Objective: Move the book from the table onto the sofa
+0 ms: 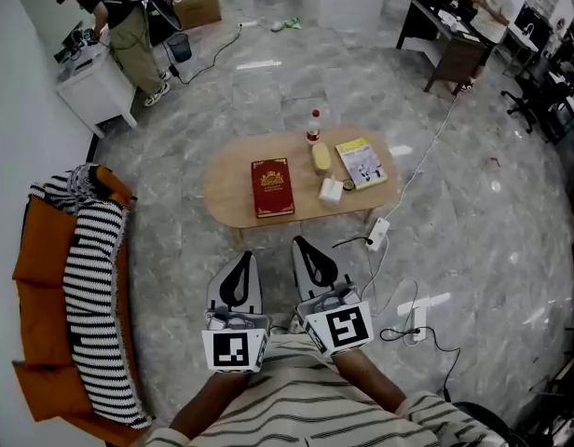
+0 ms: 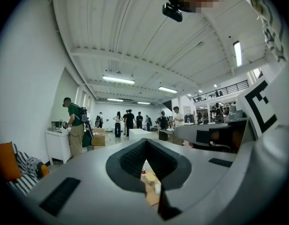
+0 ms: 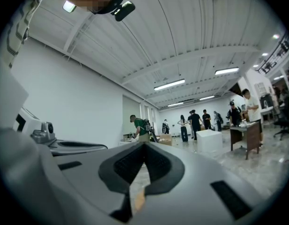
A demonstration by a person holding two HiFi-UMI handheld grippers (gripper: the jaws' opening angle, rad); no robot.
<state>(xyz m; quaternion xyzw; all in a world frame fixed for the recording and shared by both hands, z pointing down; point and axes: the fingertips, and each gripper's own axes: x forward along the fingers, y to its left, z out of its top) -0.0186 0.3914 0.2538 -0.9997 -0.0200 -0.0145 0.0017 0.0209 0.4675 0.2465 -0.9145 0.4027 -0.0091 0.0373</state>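
Book [image 1: 272, 187]: red cover, gold emblem

Book [image 1: 272, 187] cover lettering — too small, illegible.

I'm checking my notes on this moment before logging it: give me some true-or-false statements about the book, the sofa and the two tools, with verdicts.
1. The red book lies flat on the wooden table. True.
2. The left tool grips the red book. False: it is shut on nothing and held short of the table.
3. A striped blanket lies on the orange sofa. True.
4. The right tool stands wide open. False: its jaws are together, with nothing between them.
5. The bottle stands on the floor. False: it stands on the table, near its far edge.
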